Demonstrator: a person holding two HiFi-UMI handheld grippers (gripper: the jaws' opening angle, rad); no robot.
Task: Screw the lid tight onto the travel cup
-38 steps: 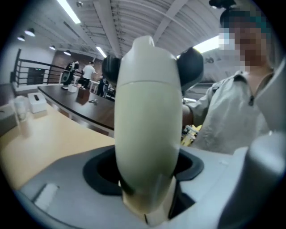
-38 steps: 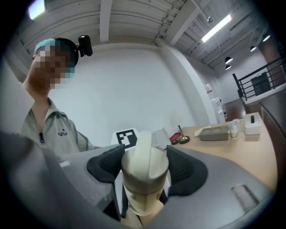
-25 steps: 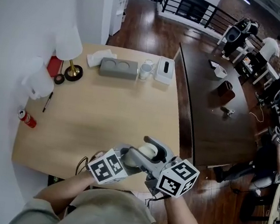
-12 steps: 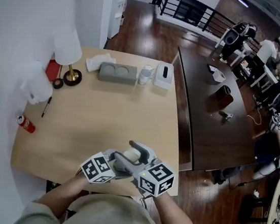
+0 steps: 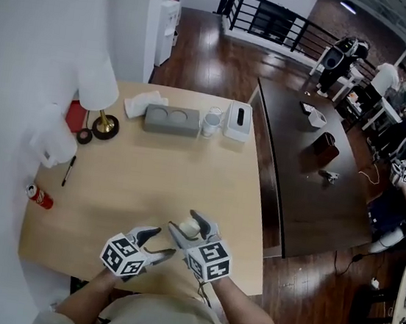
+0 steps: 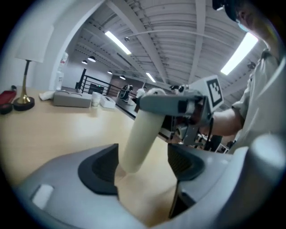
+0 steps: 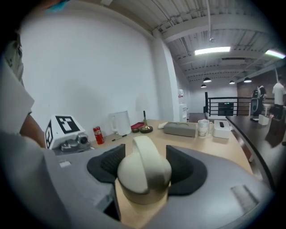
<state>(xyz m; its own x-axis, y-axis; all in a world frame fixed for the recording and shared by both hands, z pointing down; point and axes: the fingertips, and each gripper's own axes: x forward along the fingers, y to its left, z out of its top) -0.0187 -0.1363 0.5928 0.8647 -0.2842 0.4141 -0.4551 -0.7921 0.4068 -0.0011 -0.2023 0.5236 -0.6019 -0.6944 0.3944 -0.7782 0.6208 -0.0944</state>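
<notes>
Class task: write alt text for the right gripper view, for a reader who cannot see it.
The right gripper clamps the cream, domed lid of a travel cup, seen close up. Beyond it, a pale wooden table holds a red can, a white jug and a brass lamp base before a white wall.

Cream travel cup (image 6: 138,134), red can (image 5: 38,196), pale wood table (image 5: 150,165)

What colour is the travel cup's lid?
The lid is cream, clearest in the right gripper view.
</notes>
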